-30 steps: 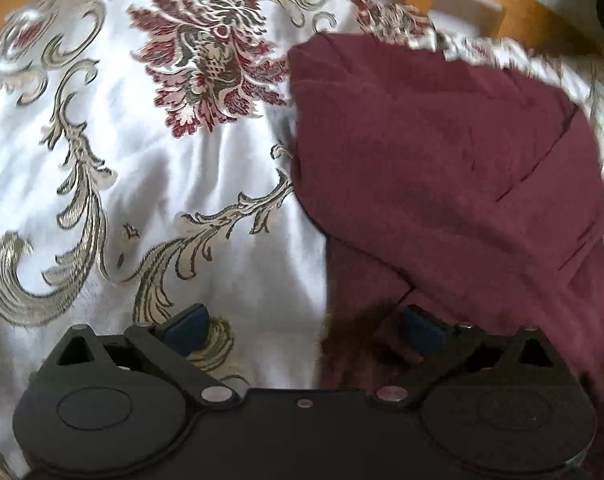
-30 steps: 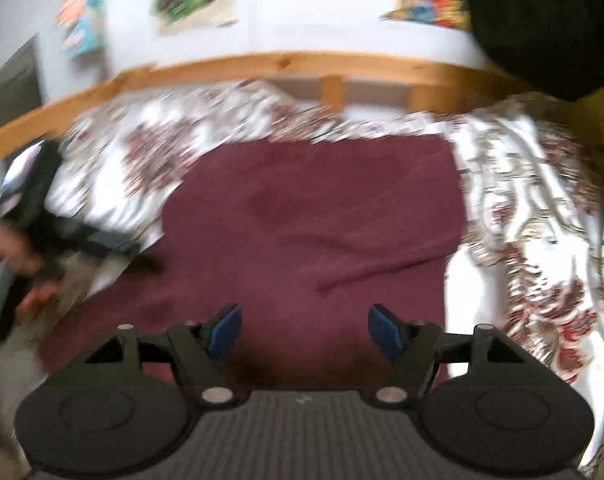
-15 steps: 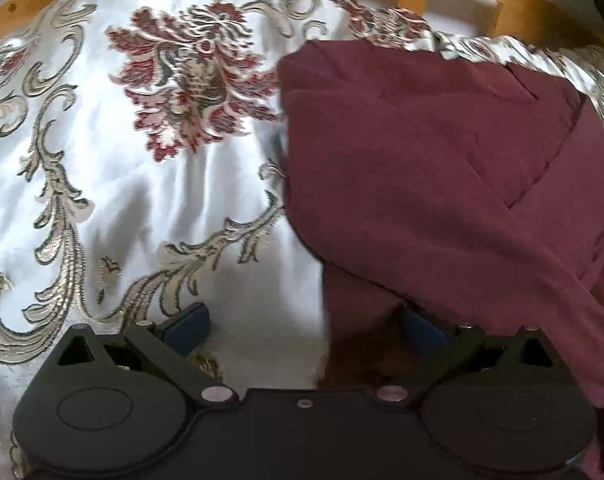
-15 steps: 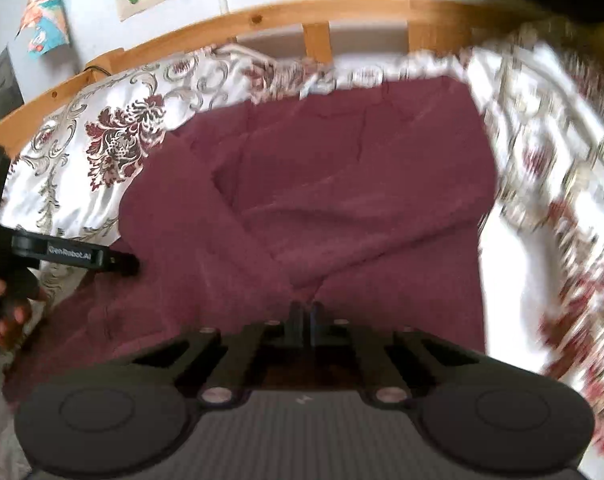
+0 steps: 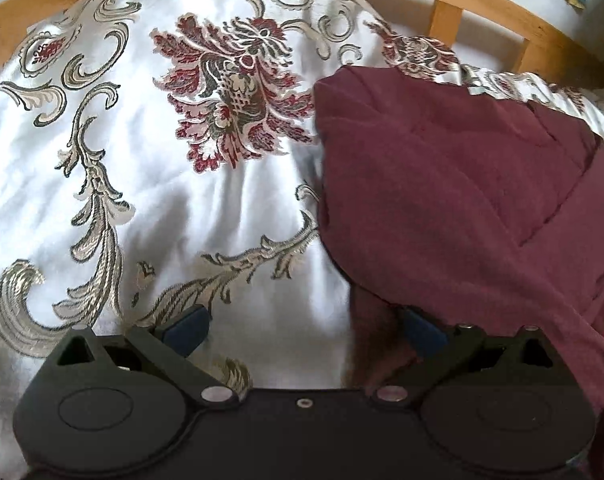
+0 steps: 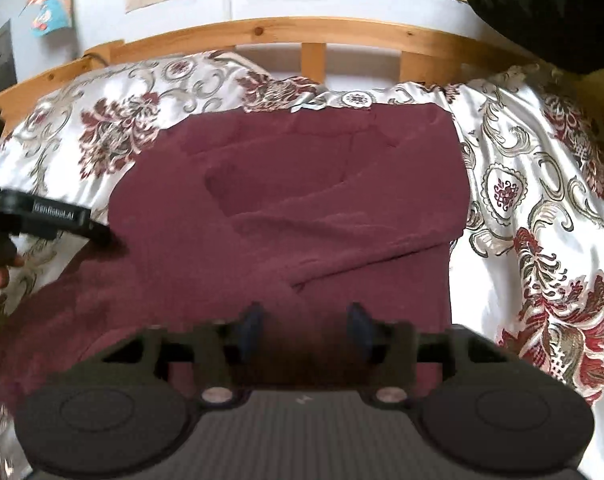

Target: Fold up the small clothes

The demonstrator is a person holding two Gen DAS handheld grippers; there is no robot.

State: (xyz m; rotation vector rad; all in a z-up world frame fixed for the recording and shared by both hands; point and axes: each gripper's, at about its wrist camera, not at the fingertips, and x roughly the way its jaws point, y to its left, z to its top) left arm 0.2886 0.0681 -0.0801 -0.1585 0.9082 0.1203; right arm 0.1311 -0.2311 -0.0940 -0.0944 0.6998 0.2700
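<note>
The maroon garment (image 6: 302, 208) lies partly folded on the floral bedspread (image 5: 142, 180), near the wooden bed rail (image 6: 286, 34). My left tongs (image 5: 302, 330) stand wide at its left edge, 1 blue pad (image 5: 421, 330) under a fold. My right tongs (image 6: 303, 326) stand parted over its near edge, gripping nothing.

My left gripper (image 5: 302, 326) low, jaws spread wide. My right gripper (image 6: 305, 326) low, jaws parted, blurred.
</note>
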